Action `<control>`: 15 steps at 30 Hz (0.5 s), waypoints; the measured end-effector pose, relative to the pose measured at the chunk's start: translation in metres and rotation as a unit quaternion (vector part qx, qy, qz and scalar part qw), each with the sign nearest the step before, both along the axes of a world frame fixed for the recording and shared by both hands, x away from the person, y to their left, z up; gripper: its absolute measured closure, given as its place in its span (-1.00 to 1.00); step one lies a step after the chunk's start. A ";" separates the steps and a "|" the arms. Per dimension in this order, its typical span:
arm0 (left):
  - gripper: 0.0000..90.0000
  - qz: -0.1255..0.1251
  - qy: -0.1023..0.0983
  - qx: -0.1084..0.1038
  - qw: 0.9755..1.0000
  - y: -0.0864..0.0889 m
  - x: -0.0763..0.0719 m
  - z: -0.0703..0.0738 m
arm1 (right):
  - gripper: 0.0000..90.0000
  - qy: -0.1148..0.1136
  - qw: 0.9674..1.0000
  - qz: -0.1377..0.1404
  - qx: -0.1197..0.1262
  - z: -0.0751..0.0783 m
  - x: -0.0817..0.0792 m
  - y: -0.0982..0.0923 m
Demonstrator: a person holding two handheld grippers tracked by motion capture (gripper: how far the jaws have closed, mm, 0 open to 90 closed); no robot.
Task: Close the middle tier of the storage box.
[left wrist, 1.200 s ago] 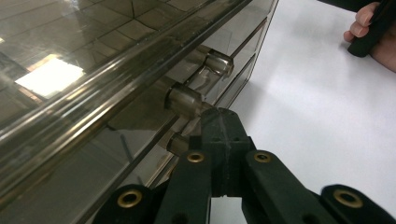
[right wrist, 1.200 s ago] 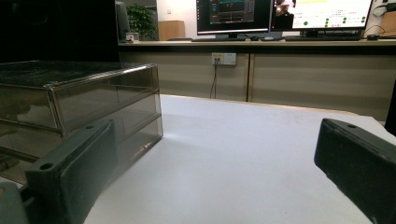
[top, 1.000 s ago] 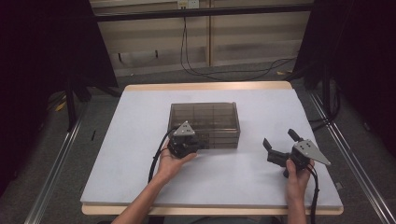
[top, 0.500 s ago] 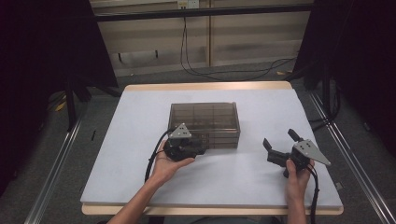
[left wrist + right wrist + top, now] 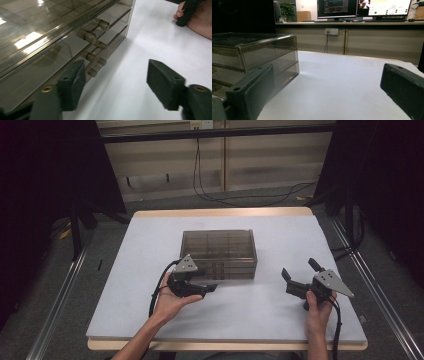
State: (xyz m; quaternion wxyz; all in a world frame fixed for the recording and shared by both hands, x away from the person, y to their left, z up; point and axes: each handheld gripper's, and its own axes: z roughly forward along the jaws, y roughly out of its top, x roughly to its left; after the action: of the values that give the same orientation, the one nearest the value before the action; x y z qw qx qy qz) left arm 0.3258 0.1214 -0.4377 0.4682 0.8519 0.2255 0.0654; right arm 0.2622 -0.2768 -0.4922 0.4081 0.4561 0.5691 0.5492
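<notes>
Drawer box (image 5: 219,254): smoky walls obscure its contents. Left gripper (image 5: 209,288), jaws just opened wide and empty, sits near its front; right gripper (image 5: 298,276) spread wide, empty.

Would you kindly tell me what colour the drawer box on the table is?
The drawer box is a see-through smoky brown-grey, clearest in the left gripper view.

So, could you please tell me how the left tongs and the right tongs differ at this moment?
The left tongs sit right at the smoky drawer cabinet, beside its knobs, having just been opening; the right tongs rest well apart from it over bare table. The left point sideways along its front, the right up the table. Both are open and empty.
</notes>
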 end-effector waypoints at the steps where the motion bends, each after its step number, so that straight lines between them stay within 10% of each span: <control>1: -0.43 0.002 0.001 0.001 1.000 0.002 -0.001 0.001 | -1.00 0.000 1.000 0.000 0.000 0.000 0.000 0.000; 15: -0.86 0.025 0.011 0.002 1.000 0.025 -0.016 0.004 | -1.00 0.000 1.000 0.000 0.000 0.000 0.000 0.000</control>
State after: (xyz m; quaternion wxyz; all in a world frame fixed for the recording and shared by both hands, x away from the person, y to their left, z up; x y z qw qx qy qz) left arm 0.3097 0.1465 -0.4332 0.4619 0.8477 0.2516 0.0682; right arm 0.2622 -0.2768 -0.4922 0.4084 0.4558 0.5691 0.5491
